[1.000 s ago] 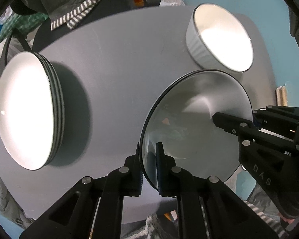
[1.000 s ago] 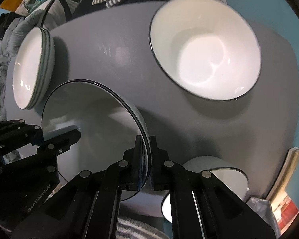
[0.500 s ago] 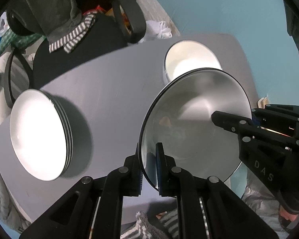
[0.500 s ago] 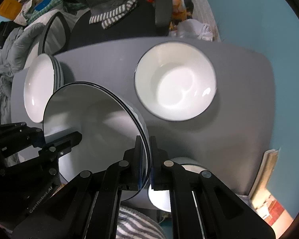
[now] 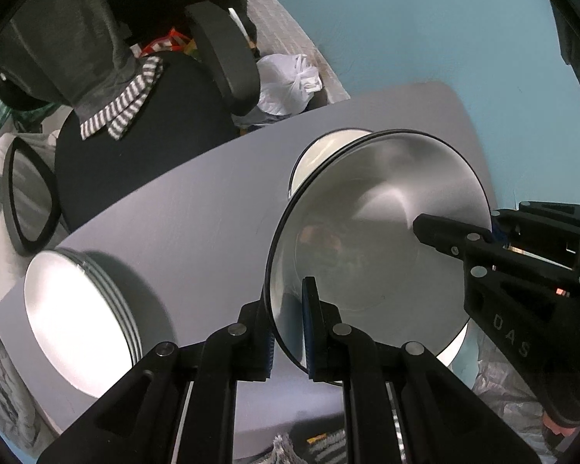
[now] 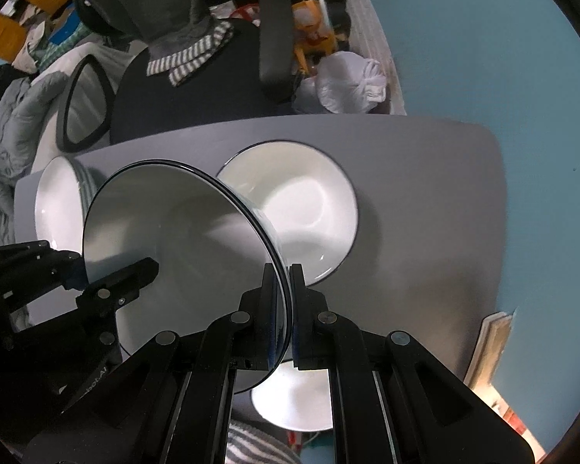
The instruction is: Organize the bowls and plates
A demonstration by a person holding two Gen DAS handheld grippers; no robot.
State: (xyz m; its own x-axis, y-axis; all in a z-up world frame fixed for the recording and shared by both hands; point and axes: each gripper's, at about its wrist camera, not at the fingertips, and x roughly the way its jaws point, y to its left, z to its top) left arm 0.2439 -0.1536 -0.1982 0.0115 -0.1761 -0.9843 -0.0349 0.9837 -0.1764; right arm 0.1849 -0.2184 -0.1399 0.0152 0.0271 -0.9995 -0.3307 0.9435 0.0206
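Observation:
Both grippers hold one white bowl with a dark rim, lifted high above the grey table. My left gripper is shut on its near rim. My right gripper is shut on the opposite rim of the same bowl. A stack of white plates sits at the table's left; it also shows in the right wrist view. A large white bowl sits mid-table. A smaller white bowl lies below the held bowl, partly hidden.
A black office chair draped with a grey garment and striped scarf stands behind the table. A white plastic bag lies on the floor by the blue wall. Books or papers sit off the table's right edge.
Both grippers have risen with the bowl; the table and the dishes on it look smaller and farther below. Grip on the bowl is unchanged.

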